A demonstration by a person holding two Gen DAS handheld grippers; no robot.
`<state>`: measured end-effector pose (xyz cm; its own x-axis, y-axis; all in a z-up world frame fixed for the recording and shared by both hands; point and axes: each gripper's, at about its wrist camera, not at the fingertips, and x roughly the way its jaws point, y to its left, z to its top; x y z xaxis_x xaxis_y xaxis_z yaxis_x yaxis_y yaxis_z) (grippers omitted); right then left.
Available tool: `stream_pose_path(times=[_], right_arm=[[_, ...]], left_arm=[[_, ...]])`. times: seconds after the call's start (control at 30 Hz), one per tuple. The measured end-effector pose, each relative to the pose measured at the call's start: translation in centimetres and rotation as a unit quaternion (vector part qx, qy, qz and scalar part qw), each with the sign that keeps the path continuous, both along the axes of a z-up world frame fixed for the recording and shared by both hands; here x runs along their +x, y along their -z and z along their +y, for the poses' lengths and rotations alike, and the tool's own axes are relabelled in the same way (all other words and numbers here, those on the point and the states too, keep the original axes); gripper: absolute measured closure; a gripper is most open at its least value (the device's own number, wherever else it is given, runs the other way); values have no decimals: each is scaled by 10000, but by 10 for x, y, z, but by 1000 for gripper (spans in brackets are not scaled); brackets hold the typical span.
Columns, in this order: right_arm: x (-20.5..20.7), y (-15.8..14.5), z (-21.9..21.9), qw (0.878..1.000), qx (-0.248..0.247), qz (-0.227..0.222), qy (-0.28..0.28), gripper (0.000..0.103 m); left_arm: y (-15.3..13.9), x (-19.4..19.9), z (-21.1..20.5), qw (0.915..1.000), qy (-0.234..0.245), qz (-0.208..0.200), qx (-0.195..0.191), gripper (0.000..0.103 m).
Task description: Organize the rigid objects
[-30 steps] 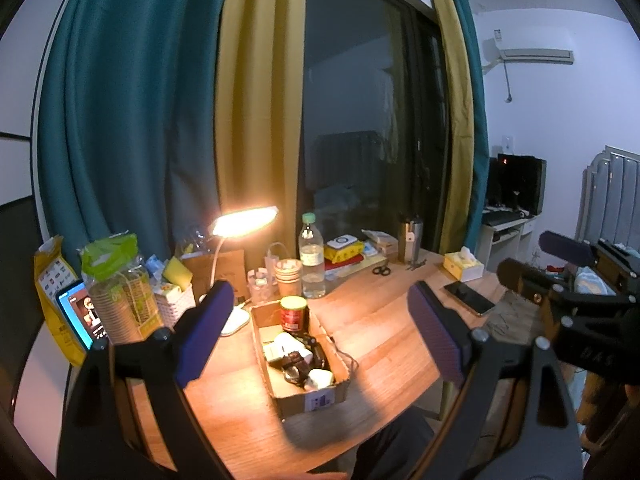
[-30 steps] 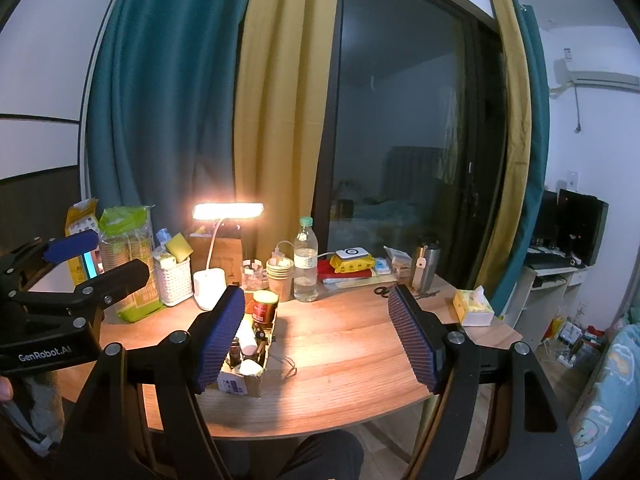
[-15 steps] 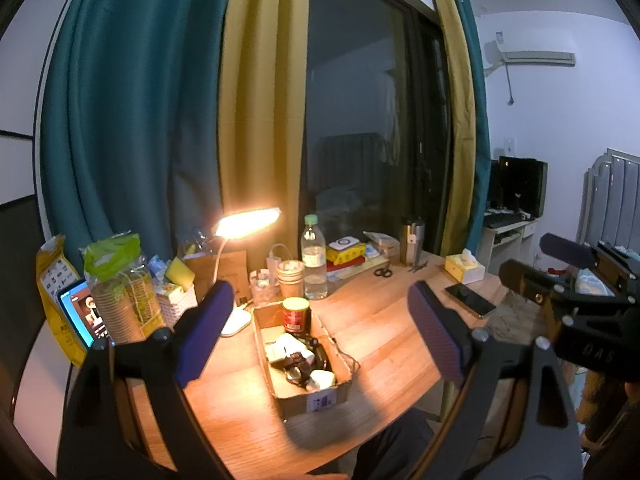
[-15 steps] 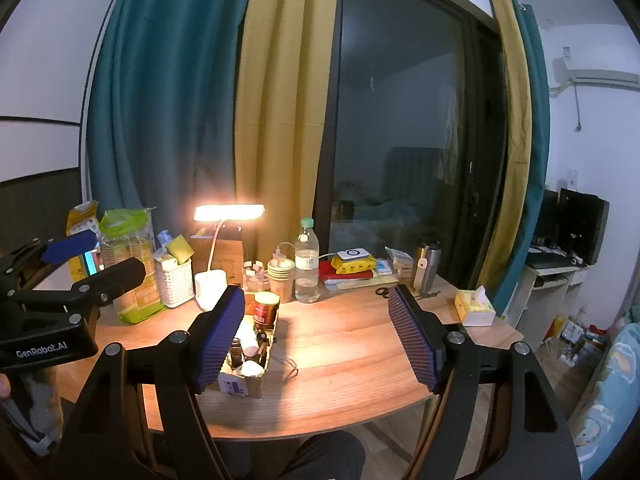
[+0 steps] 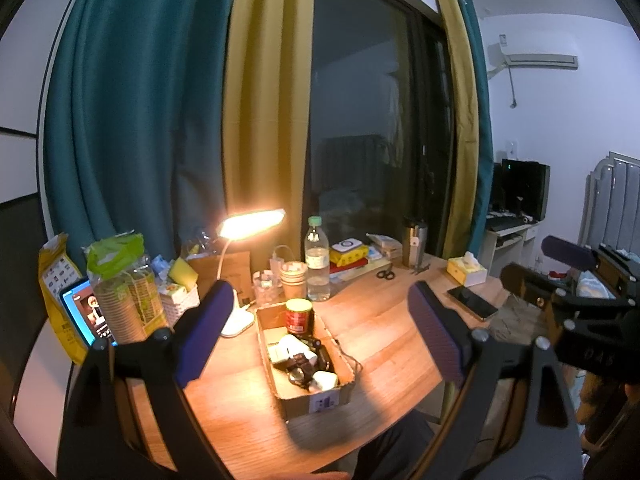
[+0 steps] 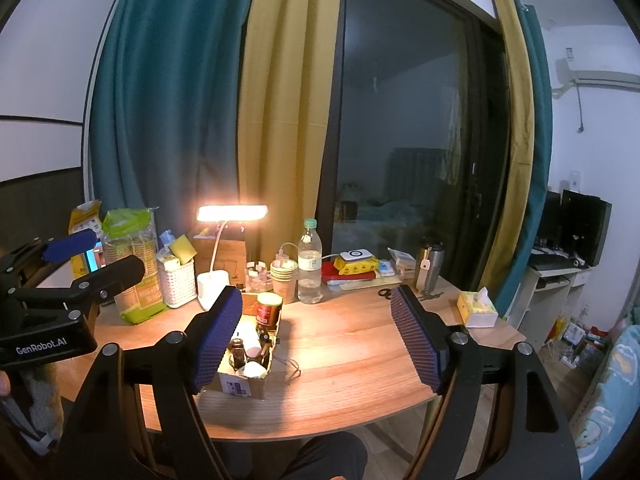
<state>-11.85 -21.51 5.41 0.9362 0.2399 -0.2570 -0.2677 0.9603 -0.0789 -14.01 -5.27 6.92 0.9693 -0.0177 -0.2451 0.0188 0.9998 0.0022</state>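
Almost nothing has changed over the last second: my view has only drifted a little, and both tools hang over the near edge of the round wooden bench [image 6: 360, 352] just as they did before. My left gripper [image 5: 320, 332] has its jaws spread wide with nothing between them, and my right gripper [image 6: 316, 332] is equally wide and empty. For the task, that tells me little. Neither tool has closed on anything or drawn nearer to the things.

The rigid objects sit in the open brown cardboard box [image 5: 308, 360] on the bench: a red-labelled round tin [image 5: 299, 316] stands upright at its far end, with a heap of small white and black items [image 5: 304, 364] in front of it. That would fit a box already filled, or one waiting to be sorted out; I cannot say which.

Much is hard to read. The black pieces in the box tangle together under the warm glare of the white desk lamp [image 6: 232, 216], so I cannot tell what each is. In my right view, my own left pad hides the box's near corner. A thin cable [image 5: 352, 360] trails from the box, its end lost. Clutter along the far edge, including a clear plastic water bottle [image 6: 310, 268], stands well apart from both tools.
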Motion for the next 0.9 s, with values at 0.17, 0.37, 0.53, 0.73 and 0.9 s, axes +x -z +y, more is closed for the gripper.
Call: stream_pose_path(times=[0.17, 0.37, 0.53, 0.73, 0.9], right_arm=[[0, 0, -2, 10000, 0, -4, -7, 23], [-1, 0, -2, 10000, 2, -9, -7, 23], [1, -1, -1, 10000, -1, -4, 0, 23], [2, 0, -1, 10000, -13, 0, 5, 23], [1, -1, -1, 10000, -7, -10, 7, 23]], left_arm=[[0, 0, 0, 10000, -2, 5, 1, 13], [0, 1, 0, 10000, -9, 1, 3, 13], [-3, 2, 0, 10000, -13, 1, 0, 13], [-2, 2, 0, 10000, -22, 5, -1, 13], [-4, 3, 1, 10000, -27, 14, -13, 13]])
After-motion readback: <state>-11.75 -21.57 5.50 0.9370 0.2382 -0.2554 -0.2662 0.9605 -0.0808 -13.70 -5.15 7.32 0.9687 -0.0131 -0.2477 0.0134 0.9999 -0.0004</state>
